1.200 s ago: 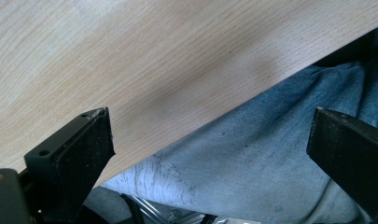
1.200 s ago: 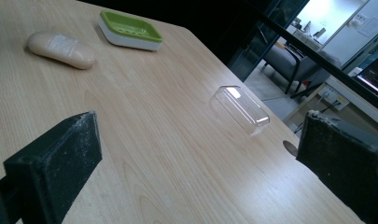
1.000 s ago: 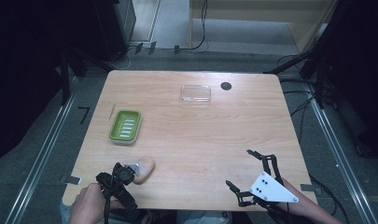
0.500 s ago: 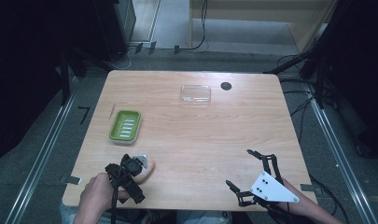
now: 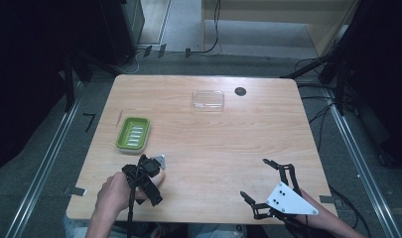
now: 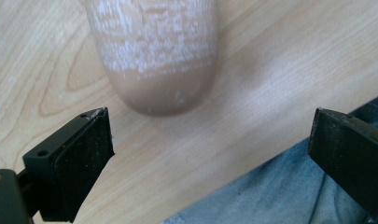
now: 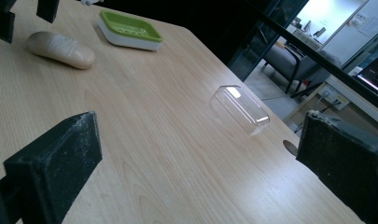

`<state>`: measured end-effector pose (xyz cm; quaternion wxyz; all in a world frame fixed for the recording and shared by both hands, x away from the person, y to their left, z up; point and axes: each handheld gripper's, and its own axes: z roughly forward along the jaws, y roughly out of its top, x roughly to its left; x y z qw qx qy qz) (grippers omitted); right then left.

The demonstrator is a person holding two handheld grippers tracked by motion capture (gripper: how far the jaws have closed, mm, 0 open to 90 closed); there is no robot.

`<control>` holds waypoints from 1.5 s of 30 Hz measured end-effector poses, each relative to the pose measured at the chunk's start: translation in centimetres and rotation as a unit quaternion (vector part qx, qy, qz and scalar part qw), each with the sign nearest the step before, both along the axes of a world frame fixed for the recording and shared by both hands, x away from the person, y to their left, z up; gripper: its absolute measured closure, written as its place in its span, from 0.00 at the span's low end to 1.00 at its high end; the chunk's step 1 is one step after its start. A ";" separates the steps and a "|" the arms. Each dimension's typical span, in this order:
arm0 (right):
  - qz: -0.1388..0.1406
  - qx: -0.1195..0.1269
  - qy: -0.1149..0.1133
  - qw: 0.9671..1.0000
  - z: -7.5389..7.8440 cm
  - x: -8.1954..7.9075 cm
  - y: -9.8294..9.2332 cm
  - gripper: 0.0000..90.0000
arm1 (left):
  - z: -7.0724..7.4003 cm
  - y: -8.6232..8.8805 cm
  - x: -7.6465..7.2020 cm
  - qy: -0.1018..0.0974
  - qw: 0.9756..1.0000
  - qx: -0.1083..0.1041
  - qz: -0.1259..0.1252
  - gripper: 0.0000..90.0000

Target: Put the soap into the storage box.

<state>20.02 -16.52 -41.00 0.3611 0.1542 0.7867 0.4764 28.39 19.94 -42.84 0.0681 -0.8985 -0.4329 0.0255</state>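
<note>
1. Bread roll (image 6: 154, 51): lies on the surface (image 5: 228, 144) near its front-left edge, just ahead of the left gripper (image 5: 148, 174).
2. Left gripper: jaws apart, not touching the roll; the surface's near edge runs right behind them.
3. Right gripper (image 5: 260, 181): jaws wide apart, holding nothing, at the front-right edge.
4. Open room: the middle of the surface is bare; green soap dish (image 5: 133, 134) sits left, clear lid (image 5: 208, 99) at the far side.
5. Roll appearance: elongated, tan, rounded end, white dusting on top.
</note>
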 end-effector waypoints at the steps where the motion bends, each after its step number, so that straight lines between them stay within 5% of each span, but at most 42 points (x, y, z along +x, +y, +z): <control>1: 0.000 0.000 0.001 1.000 0.0 0.0 0.0 0.00 | 0.0 -0.1 0.1 0.002 1.000 0.000 0.001 0.00; 11: 0.000 0.001 0.001 1.000 0.0 0.0 0.0 0.00 | -0.7 -0.4 1.4 0.011 1.000 -0.005 0.001 0.00; 22: 0.000 0.001 0.001 1.000 0.0 0.0 0.0 0.00 | -1.3 -0.6 2.5 -0.003 1.000 -0.002 0.010 0.00; 29: 0.001 0.003 0.001 1.000 0.0 0.0 0.0 0.00 | -1.6 -0.8 3.1 -0.014 1.000 0.007 0.016 0.15; 45: 0.001 0.002 0.002 1.000 0.0 0.0 0.0 0.00 | -2.4 -0.5 3.4 -0.024 0.999 0.007 0.037 0.28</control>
